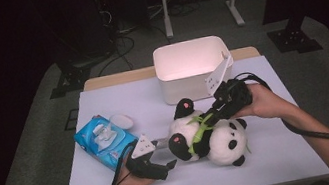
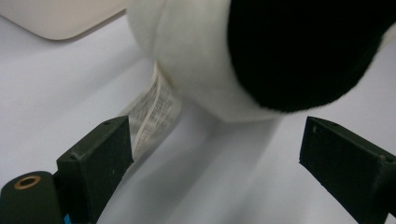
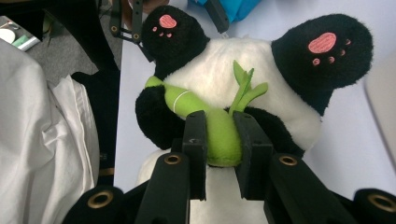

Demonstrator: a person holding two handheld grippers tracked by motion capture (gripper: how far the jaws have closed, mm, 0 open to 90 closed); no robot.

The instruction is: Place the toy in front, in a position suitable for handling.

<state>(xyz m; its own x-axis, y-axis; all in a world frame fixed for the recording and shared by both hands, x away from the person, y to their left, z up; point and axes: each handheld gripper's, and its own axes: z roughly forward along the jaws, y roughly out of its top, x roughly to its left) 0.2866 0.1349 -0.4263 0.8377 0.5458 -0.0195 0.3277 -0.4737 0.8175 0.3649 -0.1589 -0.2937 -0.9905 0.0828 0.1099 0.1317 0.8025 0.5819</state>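
The plush panda lies on the surface just in front of the white bin, its green bamboo stalk clamped between the right gripper's fingers, while the left gripper's fingers stand apart just short of its black foot.

Left forearm enters from the near edge, left of centre, left hand palm-up under the black two-jaw left gripper; jaws spread wide, nothing between them, pointing right; its grey three-cornered plate faces up; right forearm comes in from the near right corner, angled far-left; right hand wraps the black two-jaw right gripper, jaws clamped on the green plush bamboo stalk; cable loops behind the wrist
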